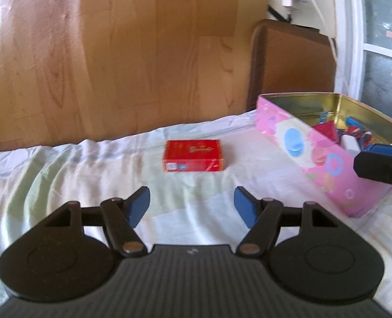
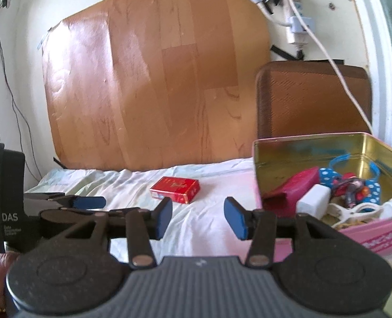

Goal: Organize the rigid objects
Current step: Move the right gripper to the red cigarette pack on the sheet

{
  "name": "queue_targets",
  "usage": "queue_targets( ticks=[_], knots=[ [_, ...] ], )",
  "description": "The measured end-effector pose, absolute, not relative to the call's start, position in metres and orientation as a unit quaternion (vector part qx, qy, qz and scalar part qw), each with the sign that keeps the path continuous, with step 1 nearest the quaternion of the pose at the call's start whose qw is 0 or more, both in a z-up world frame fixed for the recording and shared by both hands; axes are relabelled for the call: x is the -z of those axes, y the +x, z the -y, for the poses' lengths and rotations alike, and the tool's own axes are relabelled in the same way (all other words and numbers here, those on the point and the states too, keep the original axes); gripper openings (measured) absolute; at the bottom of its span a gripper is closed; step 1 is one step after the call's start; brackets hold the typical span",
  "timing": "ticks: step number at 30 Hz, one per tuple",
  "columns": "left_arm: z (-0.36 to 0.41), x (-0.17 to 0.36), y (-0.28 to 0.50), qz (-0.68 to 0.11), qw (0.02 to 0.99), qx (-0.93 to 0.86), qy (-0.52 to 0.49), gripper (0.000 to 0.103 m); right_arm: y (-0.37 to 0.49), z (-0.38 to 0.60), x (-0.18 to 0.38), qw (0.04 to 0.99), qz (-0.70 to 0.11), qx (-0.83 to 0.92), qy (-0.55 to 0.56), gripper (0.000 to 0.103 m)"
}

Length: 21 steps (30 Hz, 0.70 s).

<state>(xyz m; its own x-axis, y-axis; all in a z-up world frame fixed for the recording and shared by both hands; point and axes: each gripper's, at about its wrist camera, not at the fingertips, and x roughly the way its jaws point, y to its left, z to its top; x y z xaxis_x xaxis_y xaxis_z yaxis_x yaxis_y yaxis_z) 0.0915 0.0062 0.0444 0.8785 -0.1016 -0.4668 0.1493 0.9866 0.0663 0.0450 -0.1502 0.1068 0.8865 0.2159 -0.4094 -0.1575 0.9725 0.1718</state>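
Straight ahead of the left gripper, a little beyond its fingertips, the red box lies flat on the pale bedsheet, its long side across the line of approach. That gripper stands wide with nothing between its jaws, wider than the box's short side, and it seems the one lined up for the pick. To do this well, it should probably come in low and centred, straddle the box at its ends or turn to take the narrower span, and close only once both pads are level with the cardboard walls, since the soft, creased sheet may let the box tilt or slide. The right gripper is empty too, its jaws parted to a middling gap. Forward and to its right sits the pink tin, open, holding a mix of small items; it looks like the place for the box. Behind the bed, a wood-grain panel leans on the wall, cables hanging beside it.
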Motion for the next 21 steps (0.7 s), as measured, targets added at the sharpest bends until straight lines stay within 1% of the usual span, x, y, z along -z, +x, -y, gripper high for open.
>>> queue_targets(
  ticks=[12,16,19,21],
  knots=[
    [-0.060,-0.028,0.110,-0.253,0.967,0.011,0.015,0.072,0.075,0.108,-0.089,0.956,-0.257,-0.134,0.037,0.046],
    [-0.069,-0.021,0.117,-0.263,0.965,0.001,0.008,0.072,0.091,0.096,-0.083,0.952,-0.269,-0.141,0.018,0.052],
    [-0.078,-0.020,0.120,-0.268,0.963,-0.004,-0.007,0.072,0.114,0.086,-0.079,0.949,-0.279,-0.145,0.002,0.052],
    [-0.083,-0.019,0.121,-0.270,0.963,-0.014,-0.014,0.072,0.132,0.080,-0.075,0.946,-0.288,-0.149,0.000,0.055]
  ],
)
